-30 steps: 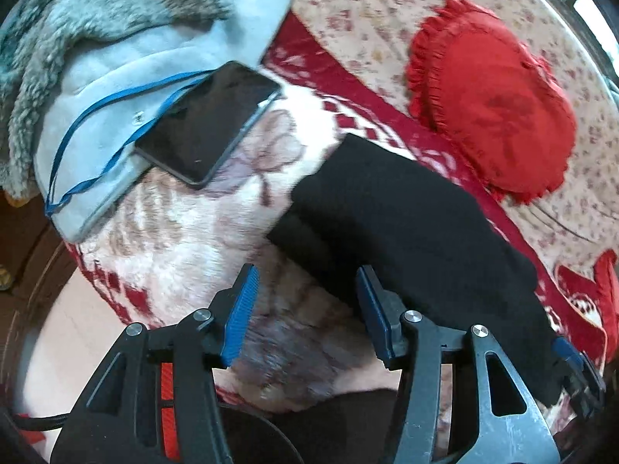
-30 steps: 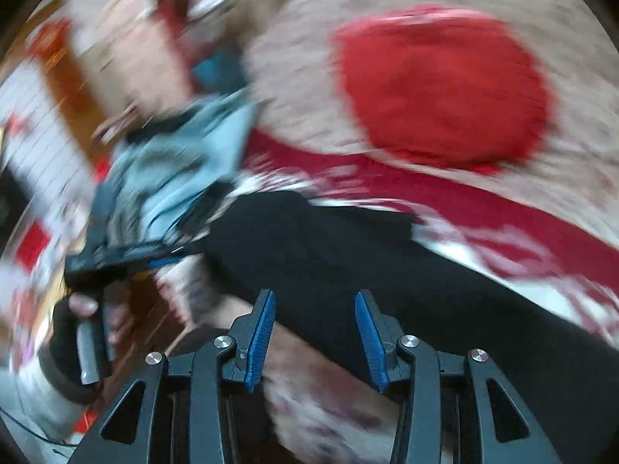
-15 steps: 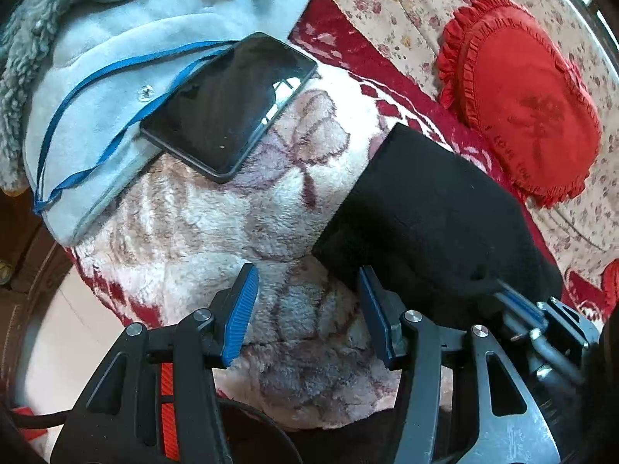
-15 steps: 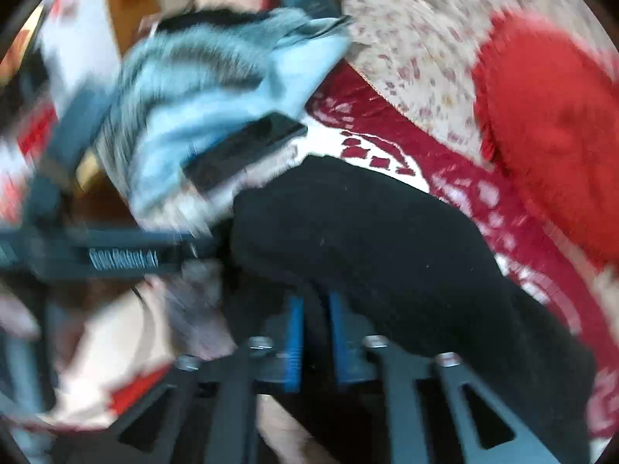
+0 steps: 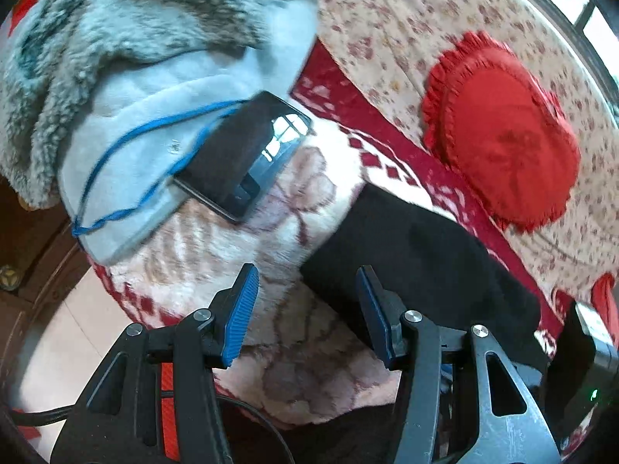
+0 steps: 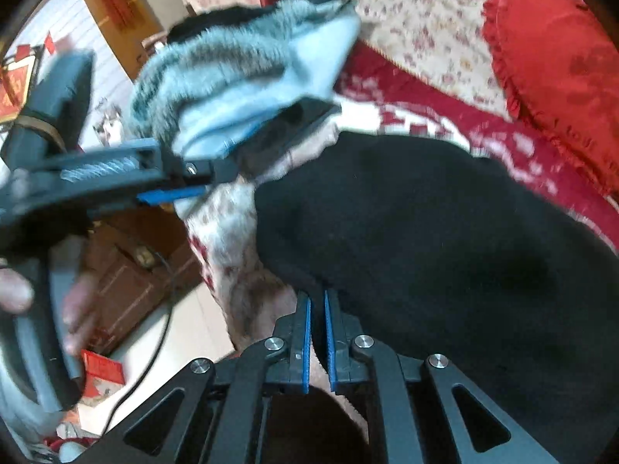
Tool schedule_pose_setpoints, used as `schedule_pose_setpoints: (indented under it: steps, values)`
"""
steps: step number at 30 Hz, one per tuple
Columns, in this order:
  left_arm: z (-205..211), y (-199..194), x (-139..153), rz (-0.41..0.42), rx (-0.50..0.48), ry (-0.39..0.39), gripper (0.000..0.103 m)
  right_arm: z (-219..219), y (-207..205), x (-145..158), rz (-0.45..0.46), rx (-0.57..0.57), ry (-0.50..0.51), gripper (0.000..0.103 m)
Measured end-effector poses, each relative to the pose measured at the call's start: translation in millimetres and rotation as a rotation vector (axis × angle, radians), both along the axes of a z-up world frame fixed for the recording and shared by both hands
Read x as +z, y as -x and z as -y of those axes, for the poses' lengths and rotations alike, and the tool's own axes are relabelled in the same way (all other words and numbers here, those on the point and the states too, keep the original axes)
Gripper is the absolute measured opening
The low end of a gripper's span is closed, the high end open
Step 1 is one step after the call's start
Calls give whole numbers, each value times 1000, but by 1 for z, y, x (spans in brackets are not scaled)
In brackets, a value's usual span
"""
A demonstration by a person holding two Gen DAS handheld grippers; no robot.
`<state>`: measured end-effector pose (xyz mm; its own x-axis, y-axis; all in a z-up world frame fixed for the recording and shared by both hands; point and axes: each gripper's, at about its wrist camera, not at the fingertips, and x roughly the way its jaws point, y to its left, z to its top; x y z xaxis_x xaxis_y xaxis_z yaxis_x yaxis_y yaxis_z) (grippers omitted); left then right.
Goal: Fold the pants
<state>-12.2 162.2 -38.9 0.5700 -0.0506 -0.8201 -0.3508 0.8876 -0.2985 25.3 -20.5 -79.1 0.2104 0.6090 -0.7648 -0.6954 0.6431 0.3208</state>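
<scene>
Black fabric is what I'm tracking: the pants (image 6: 445, 239) are lying folded into a dark slab on the floral blanket (image 5: 232, 255), near the bed's edge. My right hand-held gripper (image 6: 317, 332) is pinching their near edge; its jaws have just been closing and are now almost together with a thin bit of cloth between the blue pads. My left hand-held gripper (image 5: 305, 309) is hovering with its jaws standing wide, nothing between them, its right finger just over the pants' corner.

Risks I'm seeing:
- Right grip is catching only a sliver of hem, so I'm expecting it could slip out on a lift, or take only the top layer and undo the fold.
- Phone (image 5: 243, 162) is sitting half on the pale fleece (image 5: 154, 123), near the pants; a swept fold could be knocking it toward the floor.
- Blue cord (image 5: 127, 147) could be snagging the left fingers.
- Both tools are working close together; a collision is possible.

Hard to make out: I'm not seeing how many layers are between the pads, black on black. The pants' far end is running out of frame. Right view is motion-blurred. Red cushion (image 5: 503, 131) is well apart.
</scene>
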Motion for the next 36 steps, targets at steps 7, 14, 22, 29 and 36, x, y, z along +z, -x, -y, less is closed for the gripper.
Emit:
schedule_pose_setpoints:
  steps: [7,14,22,29,36]
  values:
    - [33,-9,2,5,-70,-12,52,61,3,44,64,-148,-97,27]
    - [64,-31,-18,-32,-112,-74,52,121,-34,37,82,-372,-15,27]
    - [62,-39,-21,-41,-102,-80,57,162,-58,17,9,-472,-25,26]
    - [66,-56,-16,-36,-99,-78,57,182,-76,23,-9,-530,-28,35]
    - [63,-66,-25,-41,-83,-87,61,184,-87,9,-38,-509,-96,7]
